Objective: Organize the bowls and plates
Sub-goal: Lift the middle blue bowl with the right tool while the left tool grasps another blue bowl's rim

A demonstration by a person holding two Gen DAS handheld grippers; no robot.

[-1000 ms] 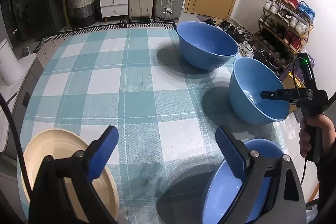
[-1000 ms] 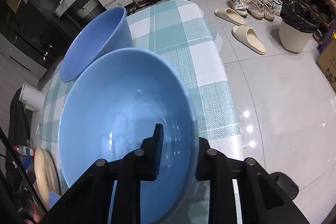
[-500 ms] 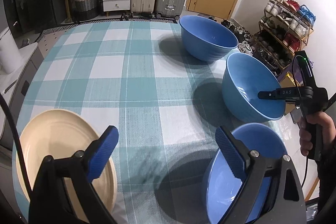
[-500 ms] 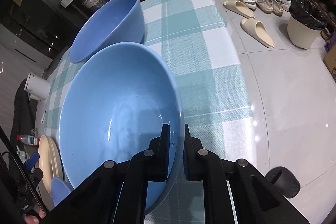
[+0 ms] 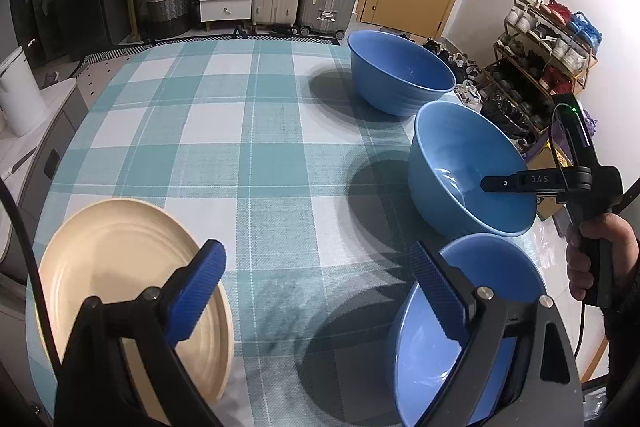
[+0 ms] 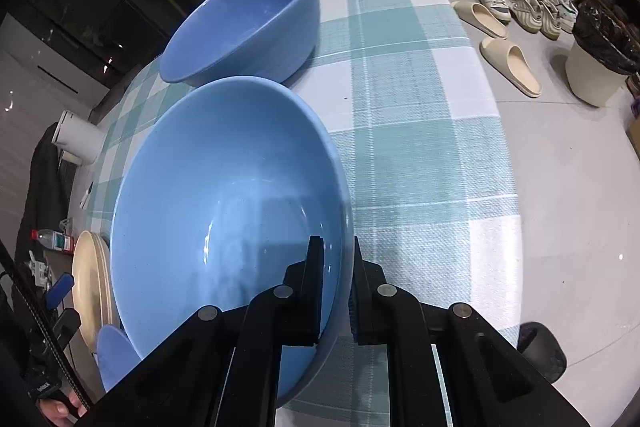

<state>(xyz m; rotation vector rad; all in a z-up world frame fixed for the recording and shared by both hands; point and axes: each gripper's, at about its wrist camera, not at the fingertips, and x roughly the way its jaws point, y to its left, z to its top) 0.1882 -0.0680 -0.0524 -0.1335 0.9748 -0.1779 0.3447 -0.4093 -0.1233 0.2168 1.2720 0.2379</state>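
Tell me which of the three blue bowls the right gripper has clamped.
The middle bowl: the right gripper pinches its near rim. The far bowl and near bowl sit untouched.

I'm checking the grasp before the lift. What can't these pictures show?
- Left view: near bowl, its lower half hidden by the left gripper.
- Left view: plate, partly behind the finger.
- Right view: held bowl, underside unseen; right gripper pinches its rim.

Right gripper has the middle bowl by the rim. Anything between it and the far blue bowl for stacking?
Nothing visible. The right gripper is shut on the middle bowl, and the far bowl sits just beyond it with only bare tablecloth beside them.
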